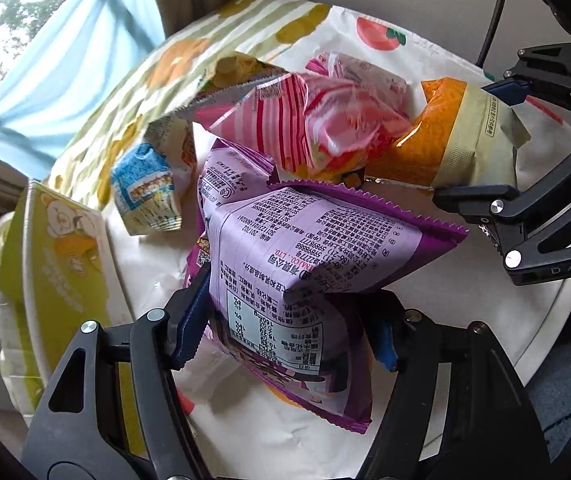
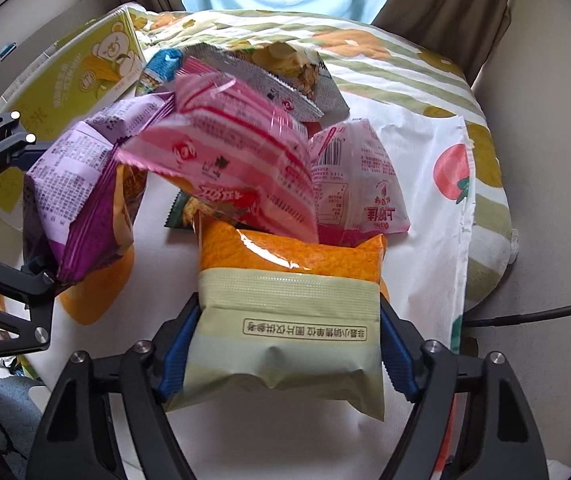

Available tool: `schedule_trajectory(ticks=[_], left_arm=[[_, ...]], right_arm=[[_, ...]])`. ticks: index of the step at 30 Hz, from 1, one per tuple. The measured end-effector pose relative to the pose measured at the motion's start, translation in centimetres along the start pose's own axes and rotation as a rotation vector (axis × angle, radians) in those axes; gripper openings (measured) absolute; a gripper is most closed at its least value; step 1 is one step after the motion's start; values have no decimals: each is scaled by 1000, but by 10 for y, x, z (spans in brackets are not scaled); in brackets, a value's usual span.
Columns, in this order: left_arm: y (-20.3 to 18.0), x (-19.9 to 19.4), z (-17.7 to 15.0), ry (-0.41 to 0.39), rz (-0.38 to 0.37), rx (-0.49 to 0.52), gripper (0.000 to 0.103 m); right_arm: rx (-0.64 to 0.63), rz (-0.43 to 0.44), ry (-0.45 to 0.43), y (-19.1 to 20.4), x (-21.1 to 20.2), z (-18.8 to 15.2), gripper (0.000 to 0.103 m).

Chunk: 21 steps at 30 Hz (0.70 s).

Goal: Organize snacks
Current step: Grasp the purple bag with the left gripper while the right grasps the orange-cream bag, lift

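My left gripper (image 1: pixel 287 332) is shut on a purple snack packet (image 1: pixel 305 248), with its blue pads pressing both sides of the packet's lower half. The same purple packet (image 2: pixel 73 184) shows at the left of the right wrist view, between the left gripper's black fingers (image 2: pixel 29 280). My right gripper (image 2: pixel 287 354) is shut on an orange and cream packet (image 2: pixel 289 300), its blue pads against the packet's two edges. That orange packet (image 1: pixel 457 132) also appears at the right of the left wrist view. Pink striped packets (image 2: pixel 225 160) lean on the pile behind both.
A yellow-green box (image 1: pixel 57 272) stands at the left. A small blue packet (image 1: pixel 145 188) and a silver-edged chips packet (image 2: pixel 277 68) lie further back. A white cloth with a tomato print (image 2: pixel 425 240) covers the table. A black cable (image 2: pixel 525 316) runs at the right.
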<state>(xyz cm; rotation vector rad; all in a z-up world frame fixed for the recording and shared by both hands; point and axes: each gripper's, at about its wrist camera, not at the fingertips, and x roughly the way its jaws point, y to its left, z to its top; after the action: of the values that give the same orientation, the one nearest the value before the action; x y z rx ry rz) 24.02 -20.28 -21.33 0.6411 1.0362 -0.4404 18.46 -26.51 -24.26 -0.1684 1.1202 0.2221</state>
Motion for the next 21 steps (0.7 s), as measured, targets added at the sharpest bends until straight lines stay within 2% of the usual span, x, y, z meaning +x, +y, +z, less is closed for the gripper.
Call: schedule_trajectory(ticks=[8, 14, 21], left_arm=[[5, -48, 4, -56, 72, -70, 64], [26, -88, 1, -101, 99, -190, 64], [57, -132, -15, -158, 182, -327, 64]], right_arm=[[-17, 17, -75, 3, -42, 9, 75], [-69, 60, -146, 12, -75, 28, 75], [-169, 123, -248, 37, -111, 56, 75]])
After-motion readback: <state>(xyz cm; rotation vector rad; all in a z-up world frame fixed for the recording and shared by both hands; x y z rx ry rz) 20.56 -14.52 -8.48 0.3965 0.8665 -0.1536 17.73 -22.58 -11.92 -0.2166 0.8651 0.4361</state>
